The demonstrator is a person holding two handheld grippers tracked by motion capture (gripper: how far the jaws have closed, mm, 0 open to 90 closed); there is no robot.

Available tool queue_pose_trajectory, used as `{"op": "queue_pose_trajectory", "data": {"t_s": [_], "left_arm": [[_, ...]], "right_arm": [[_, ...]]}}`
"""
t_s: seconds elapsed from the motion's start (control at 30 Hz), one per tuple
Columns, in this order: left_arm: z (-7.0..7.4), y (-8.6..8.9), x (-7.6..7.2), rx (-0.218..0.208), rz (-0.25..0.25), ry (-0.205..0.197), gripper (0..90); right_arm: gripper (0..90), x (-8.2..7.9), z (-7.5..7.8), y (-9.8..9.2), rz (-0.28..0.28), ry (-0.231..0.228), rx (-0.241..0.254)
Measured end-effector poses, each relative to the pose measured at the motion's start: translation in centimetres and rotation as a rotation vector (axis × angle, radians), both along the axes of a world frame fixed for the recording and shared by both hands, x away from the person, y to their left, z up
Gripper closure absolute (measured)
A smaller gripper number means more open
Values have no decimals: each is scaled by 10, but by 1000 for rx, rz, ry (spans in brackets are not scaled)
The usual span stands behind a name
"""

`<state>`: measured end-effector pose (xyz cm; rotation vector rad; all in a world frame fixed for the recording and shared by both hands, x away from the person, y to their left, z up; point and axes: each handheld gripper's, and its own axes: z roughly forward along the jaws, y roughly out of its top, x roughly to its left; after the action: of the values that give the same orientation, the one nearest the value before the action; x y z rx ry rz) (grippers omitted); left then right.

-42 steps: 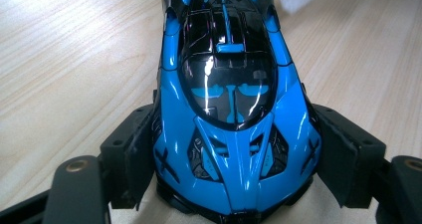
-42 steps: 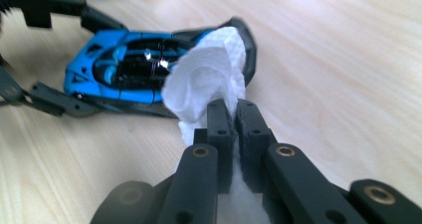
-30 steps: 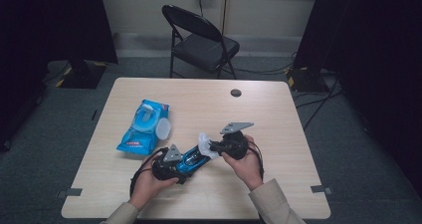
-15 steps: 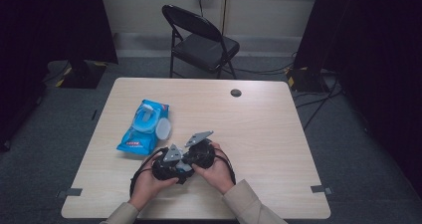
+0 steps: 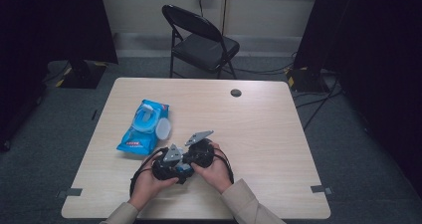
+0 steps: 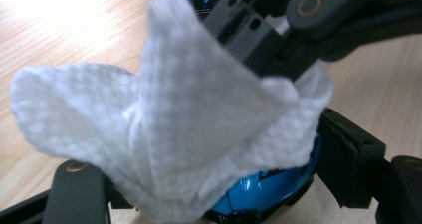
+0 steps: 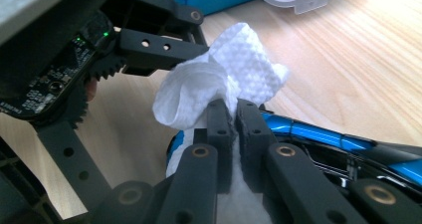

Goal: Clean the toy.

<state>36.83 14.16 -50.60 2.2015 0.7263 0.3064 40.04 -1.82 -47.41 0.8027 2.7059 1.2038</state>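
Both hand-held grippers meet close together near the front edge of the worktop (image 5: 278, 134), with the person's hands wrapped around them and sleeves coming in from below. The right hand-held gripper (image 7: 230, 110) has its jaws pressed together on a white wet wipe (image 7: 219, 87), the textured sheet bunched up above the jaw tips and a strip of it trailing down between them. From the left gripper view the same wet wipe (image 6: 164, 129) billows out in folds right in front of the camera, draped over a glossy blue-and-black object (image 6: 259, 194) that sits between the left hand-held gripper (image 6: 209, 184)'s jaws; those jaws stand apart on either side of the object, and I cannot tell whether their pads actually press on it because the wipe covers the contact. In the right gripper view that blue object (image 7: 318, 134) runs off to the right just behind the pinched wipe. From above, the left hand-held gripper (image 5: 169, 167) and the right hand-held gripper (image 5: 199, 152) are touching or nearly so. Just beyond them, to the left, lies a blue wipes packet (image 5: 142, 129) flat on the worktop with its white lid flipped open. A black folding chair (image 5: 199, 40) stands beyond the far edge.
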Motion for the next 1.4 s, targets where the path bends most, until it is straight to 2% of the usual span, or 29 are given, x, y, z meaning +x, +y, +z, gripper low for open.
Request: {"op": "queue_pose_trajectory", "data": {"t_s": [0.4,0.9,1.4], "left_arm": [[0,0,0,-1,0,0,251],[0,0,0,-3,2,3,252],[0,0,0,-3,1,3,252]], "right_arm": [[866,8,3,-10,-42,3,10],[866,14,5,-14,-52,19,16],[868,13,5,-15,-57,9,20]]}}
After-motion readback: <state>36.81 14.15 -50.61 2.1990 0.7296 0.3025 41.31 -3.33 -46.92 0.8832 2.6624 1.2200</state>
